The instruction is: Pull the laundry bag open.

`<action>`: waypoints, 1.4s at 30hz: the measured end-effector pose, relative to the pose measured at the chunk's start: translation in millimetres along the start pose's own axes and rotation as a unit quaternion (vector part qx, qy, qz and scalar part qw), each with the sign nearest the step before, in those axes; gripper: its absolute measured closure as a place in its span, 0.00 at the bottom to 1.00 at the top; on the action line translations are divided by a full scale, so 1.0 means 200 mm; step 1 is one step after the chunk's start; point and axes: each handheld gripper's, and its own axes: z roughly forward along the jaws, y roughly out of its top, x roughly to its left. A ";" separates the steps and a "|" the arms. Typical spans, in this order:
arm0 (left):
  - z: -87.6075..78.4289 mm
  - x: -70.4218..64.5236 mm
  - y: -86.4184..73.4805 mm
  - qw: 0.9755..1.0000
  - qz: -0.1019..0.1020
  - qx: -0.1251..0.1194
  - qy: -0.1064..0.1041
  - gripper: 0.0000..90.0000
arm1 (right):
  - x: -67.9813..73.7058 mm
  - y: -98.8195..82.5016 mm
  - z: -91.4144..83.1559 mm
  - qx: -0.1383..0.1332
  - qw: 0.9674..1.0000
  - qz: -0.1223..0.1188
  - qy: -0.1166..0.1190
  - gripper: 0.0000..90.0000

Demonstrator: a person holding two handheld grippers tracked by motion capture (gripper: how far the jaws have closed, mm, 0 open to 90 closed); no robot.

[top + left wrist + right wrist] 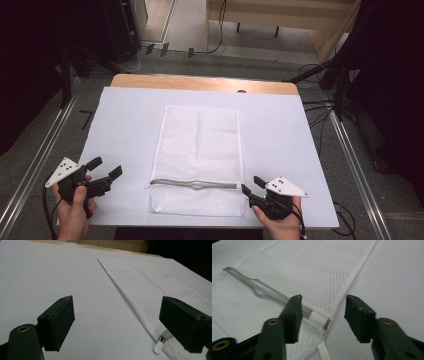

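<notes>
Holding both hand-held grippers spread: your left hand-held gripper (pixel 106 169) beside mesh bag (pixel 200 150) (flat on counter (pixel 125 125)), right hand-held gripper (pixel 251 184) at zipper (pixel 195 184) end.

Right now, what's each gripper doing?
Left gripper: open, holding nothing.
Right gripper: open, holding nothing, beside the mesh bag.

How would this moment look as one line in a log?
left hand-held gripper: open, empty | right hand-held gripper: open, empty | mesh bag: flat on table
</notes>
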 end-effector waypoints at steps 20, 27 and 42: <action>-0.01 0.05 0.00 1.000 0.028 0.008 0.001 0.03 | -0.22 0.02 -0.12 -0.038 0.997 0.040 -0.059 0.00; -0.01 0.09 0.00 0.999 0.036 0.010 0.008 0.00 | -0.31 -0.01 -0.13 -0.040 0.996 0.043 -0.071 0.00; -0.04 0.14 0.00 0.999 0.053 0.002 0.006 0.00 | -0.51 -0.06 -0.21 -0.059 0.989 0.076 -0.108 0.00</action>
